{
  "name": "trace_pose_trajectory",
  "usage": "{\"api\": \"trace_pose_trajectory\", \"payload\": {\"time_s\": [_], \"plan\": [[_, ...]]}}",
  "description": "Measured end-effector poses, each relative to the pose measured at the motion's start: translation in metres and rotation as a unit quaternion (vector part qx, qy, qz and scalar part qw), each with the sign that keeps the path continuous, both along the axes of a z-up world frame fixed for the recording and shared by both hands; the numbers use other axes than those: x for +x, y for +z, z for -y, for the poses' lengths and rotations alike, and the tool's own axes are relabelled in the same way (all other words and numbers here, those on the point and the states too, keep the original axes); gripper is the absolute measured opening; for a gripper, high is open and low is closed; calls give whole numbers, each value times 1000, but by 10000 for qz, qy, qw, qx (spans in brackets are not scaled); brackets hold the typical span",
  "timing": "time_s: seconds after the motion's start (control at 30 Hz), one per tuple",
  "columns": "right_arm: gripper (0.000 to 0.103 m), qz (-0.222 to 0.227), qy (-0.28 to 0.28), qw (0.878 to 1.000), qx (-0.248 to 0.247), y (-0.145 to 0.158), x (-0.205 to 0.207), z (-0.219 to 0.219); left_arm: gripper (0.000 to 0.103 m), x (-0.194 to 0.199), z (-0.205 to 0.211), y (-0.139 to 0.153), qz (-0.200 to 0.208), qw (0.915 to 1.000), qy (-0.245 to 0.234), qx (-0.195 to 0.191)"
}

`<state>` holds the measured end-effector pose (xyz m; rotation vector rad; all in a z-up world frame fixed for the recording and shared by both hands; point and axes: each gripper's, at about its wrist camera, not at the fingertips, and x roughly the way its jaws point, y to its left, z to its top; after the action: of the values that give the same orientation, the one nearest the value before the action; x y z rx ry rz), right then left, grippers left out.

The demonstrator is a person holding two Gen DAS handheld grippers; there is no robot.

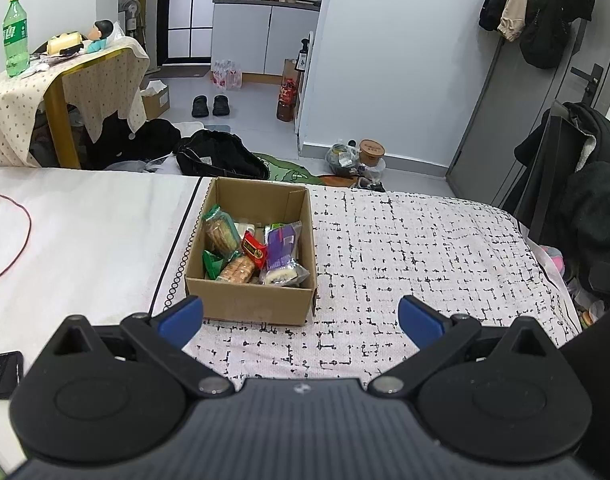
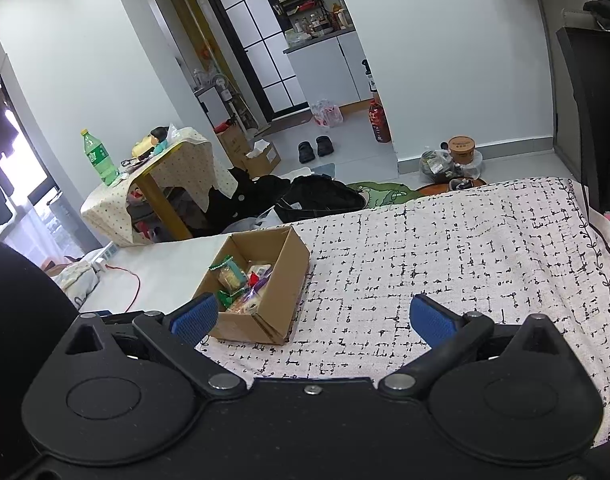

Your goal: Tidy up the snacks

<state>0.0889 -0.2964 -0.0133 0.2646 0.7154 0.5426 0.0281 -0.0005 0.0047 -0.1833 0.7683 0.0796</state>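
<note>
Left claw is hovering empty, fingers spread wide, over the patterned bed cover; right claw likewise. The cardboard box is sitting just ahead of the left claw, snacks piled inside. Risk: the soft bed could be letting the box tip under a careless push.

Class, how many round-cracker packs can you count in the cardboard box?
2: one cracker pack at the box's left, another cracker pack near the front wall of the cardboard box. Others may be hidden.
</note>
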Motion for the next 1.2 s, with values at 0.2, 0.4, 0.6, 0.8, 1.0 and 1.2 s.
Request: {"api": "trace_pose_trajectory", "payload": {"time_s": [0.2,0.4,0.6,0.8,1.0,1.2], "plan": [[103,15,-3,10000,-26,0,0,0,103,0,0,0,-4,10000,3,-1],[103,24,-6,10000,-36,0,0,0,103,-1,0,-1,-10,10000,14,6],[103,20,-6,10000,-32,0,0,0,103,0,0,-1,-15,10000,8,-16],[103,23,-7,10000,-37,0,0,0,103,0,0,-1,-8,10000,1,-25],[103,23,-7,10000,-40,0,0,-1,103,0,-2,-1,-1,10000,1,-84],[103,25,-9,10000,-45,0,-1,-1,103,0,-2,-1,-3,10000,-5,-81]]}}
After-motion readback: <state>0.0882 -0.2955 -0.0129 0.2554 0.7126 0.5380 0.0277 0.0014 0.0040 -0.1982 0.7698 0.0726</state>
